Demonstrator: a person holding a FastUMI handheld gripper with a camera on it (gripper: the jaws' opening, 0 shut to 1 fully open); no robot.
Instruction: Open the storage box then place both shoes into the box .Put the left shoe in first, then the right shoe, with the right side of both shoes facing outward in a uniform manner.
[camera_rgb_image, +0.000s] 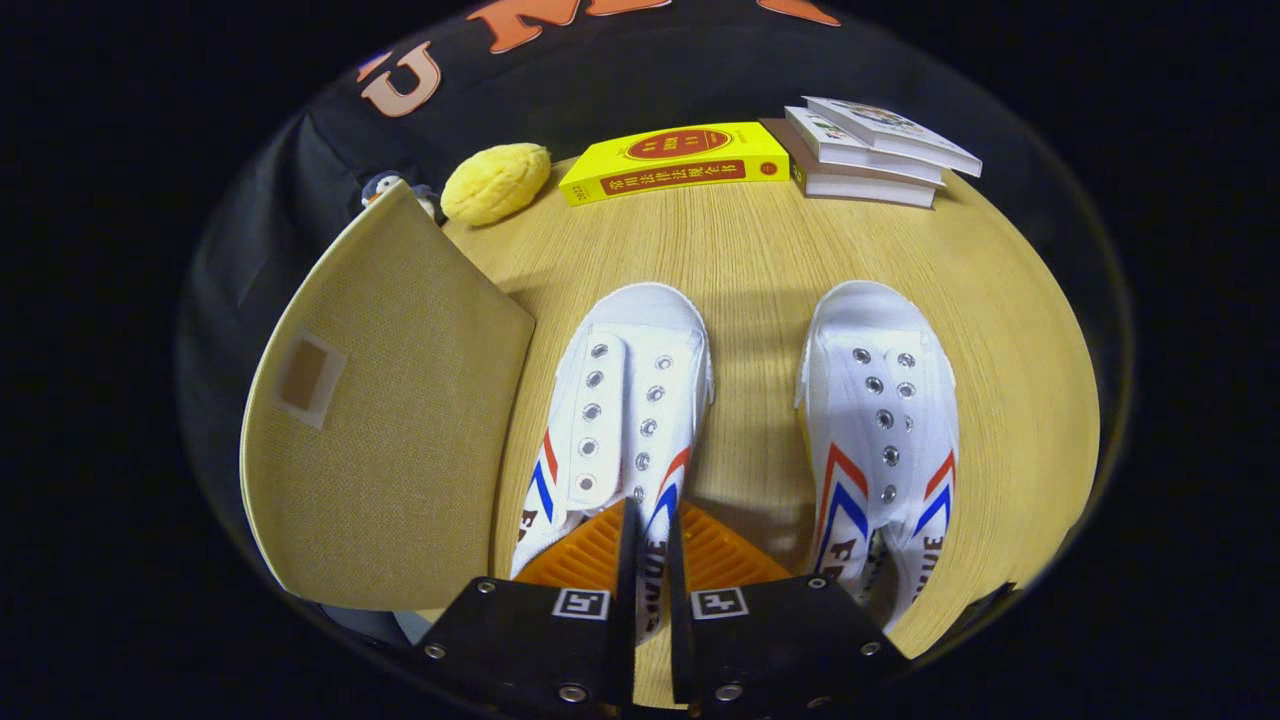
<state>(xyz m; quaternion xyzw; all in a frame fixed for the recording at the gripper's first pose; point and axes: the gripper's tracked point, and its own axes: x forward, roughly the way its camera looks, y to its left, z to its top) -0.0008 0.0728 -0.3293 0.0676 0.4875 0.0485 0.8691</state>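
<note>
Here, gripper (650, 520) clamps the left shoe's (620, 420) side — right shoe (880, 430) beside.

cloth, wood grain and paper on show

the box lid (385, 420) reads as coarse woven fabric, matt; both shoes (625, 400) look like smooth white canvas with shiny metal eyelets; the table (750, 250) is matt wood grain; the yellow book (675, 160) has a glossy cover; the gripper (650, 540) fingers are nearly together, pads ribbed.
</note>
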